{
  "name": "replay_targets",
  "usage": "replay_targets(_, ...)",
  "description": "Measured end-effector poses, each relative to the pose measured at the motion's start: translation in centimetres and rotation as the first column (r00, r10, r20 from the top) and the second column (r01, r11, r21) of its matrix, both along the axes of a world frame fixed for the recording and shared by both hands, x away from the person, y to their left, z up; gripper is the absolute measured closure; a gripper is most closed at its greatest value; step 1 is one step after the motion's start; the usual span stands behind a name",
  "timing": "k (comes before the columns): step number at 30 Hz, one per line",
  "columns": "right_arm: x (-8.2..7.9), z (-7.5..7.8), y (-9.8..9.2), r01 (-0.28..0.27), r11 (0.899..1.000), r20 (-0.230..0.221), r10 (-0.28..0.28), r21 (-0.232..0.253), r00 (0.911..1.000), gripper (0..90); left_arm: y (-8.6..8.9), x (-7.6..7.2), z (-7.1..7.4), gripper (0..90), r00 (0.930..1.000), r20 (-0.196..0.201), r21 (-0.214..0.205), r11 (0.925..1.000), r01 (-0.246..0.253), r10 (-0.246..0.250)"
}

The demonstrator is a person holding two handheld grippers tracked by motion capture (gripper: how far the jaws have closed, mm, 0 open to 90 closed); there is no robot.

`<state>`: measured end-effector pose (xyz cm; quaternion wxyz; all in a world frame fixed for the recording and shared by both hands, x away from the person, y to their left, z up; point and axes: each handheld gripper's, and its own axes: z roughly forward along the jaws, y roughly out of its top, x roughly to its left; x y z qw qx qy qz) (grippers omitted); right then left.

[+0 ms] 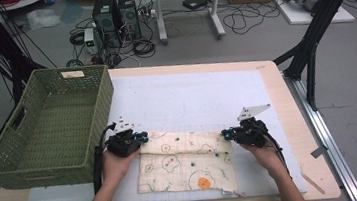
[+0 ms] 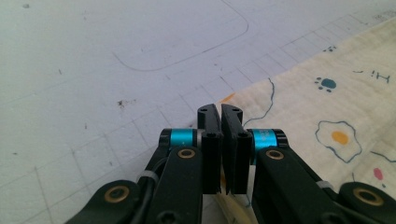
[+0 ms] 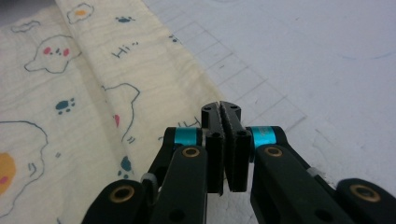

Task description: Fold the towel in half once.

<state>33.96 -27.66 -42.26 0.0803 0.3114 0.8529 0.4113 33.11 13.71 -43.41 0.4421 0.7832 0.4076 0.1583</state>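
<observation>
A cream cloth point(image 1: 185, 162) printed with fried eggs, paw prints and small cartoon faces lies flat on the white gridded mat near the front edge of the table, folded into a rough rectangle with a crease running along its length. Its two far corners are pinched, one by the left gripper point(image 1: 142, 136) at the cloth's left end, one by the right gripper point(image 1: 225, 134) at its right end, both with jaws closed on the fabric
</observation>
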Motion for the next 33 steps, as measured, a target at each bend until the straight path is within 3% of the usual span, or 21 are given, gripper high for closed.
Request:
replay_targets(5,-0.8,1.0,-0.5,-0.001,0.999,0.033,0.000,0.039,0.9995,88.6,0.1,-0.7,0.8,86.3,0.9993,0.038,-0.044,0.9990,0.000,0.002)
replay_targets(9,-2.0,1.8,-0.5,-0.020,0.997,0.066,0.015,0.075,0.9977,88.6,0.1,-1.5,1.5,86.2,0.9973,0.071,-0.083,0.9962,0.027,-0.021)
replay_targets(13,-3.7,2.7,-0.4,-0.052,0.995,0.104,0.043,0.088,0.9936,88.6,0.5,-2.7,1.9,86.1,0.9949,0.094,-0.086,0.9954,0.042,-0.034)
replay_targets(15,-4.5,2.8,-0.3,-0.063,0.996,0.121,0.055,0.065,0.9912,88.6,0.7,-3.4,1.9,86.1,0.9942,0.101,-0.080,0.9958,0.045,-0.037)
replay_targets(19,-6.2,2.4,-0.4,-0.086,0.994,0.115,0.079,0.060,0.9902,88.6,1.2,-4.8,1.6,86.1,0.9927,0.108,-0.071,0.9956,0.061,-0.053)
replay_targets(24,-8.0,1.4,-0.5,-0.120,0.992,0.076,0.116,0.046,0.9903,88.0,1.6,-6.6,1.2,84.8,0.9913,0.098,-0.064,0.9934,0.095,-0.088)
replay_targets(26,-8.6,1.2,-0.6,-0.137,0.989,0.059,0.134,0.054,0.9892,83.7,1.8,-7.3,1.2,80.6,0.9895,0.090,-0.072,0.9902,0.119,-0.113)
replay_targets(30,-9.0,1.6,-1.1,-0.139,0.987,0.068,0.134,0.075,0.9886,78.3,2.3,-8.3,1.8,70.8,0.9873,0.098,-0.084,0.9875,0.133,-0.125)
replay_targets(33,-8.7,1.9,-1.1,-0.135,0.987,0.066,0.129,0.090,0.9894,73.7,2.4,-8.4,2.2,68.4,0.9860,0.104,-0.071,0.9878,0.138,-0.131)
